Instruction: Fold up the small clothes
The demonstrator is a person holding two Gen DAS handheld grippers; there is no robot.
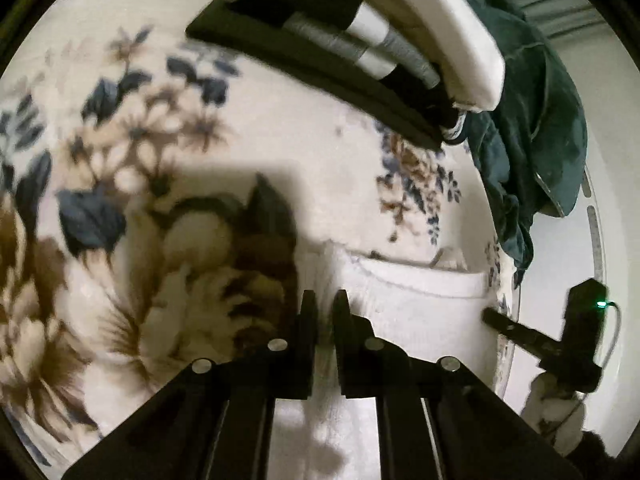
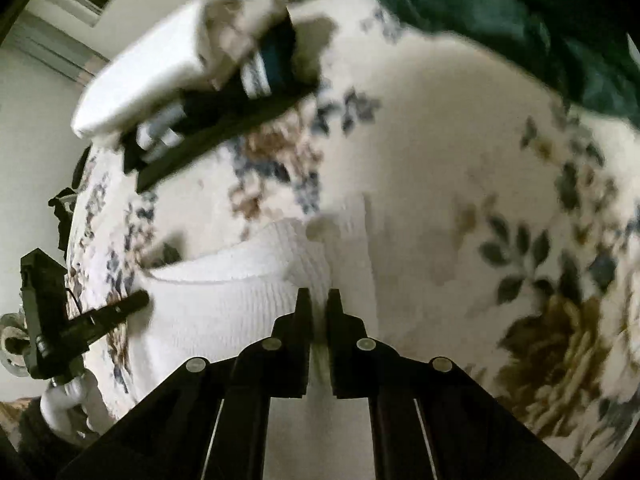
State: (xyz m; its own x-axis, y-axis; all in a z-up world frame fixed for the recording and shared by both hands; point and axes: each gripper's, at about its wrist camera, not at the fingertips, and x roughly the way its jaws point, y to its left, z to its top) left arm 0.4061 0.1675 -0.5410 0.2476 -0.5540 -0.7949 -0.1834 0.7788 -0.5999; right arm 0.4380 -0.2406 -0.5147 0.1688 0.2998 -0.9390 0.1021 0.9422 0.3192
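- While both grippers pinch the white ribbed garment (image 2: 224, 304), keep tension even across the held edge.
- Left gripper (image 1: 324, 304): fingers narrow, nearly together, white cloth seen in the slit between them, so judged holding the garment's edge.
- Right gripper (image 2: 318, 302): same stance, fingers narrow on the ribbed knit, judged clamped on it.
- Garment lying on the floral blanket (image 1: 120, 160) of the bed, near its edge, with the dark green cloth (image 1: 532, 112) heaped at the far side.
- Carry both held points together and level, so the fold line stays straight rather than skewed.
- Lay the lifted edge onto the opposite edge; match corners before letting go.
- Steer clear of the black tray of folded socks (image 1: 320, 40) and the white slab (image 1: 448, 32) above it, both well apart from the garment.
- Risk, as a judgement: soft knit may slip or bunch if one side leads.
- Motion blur in both views; exact grip depth not readable.
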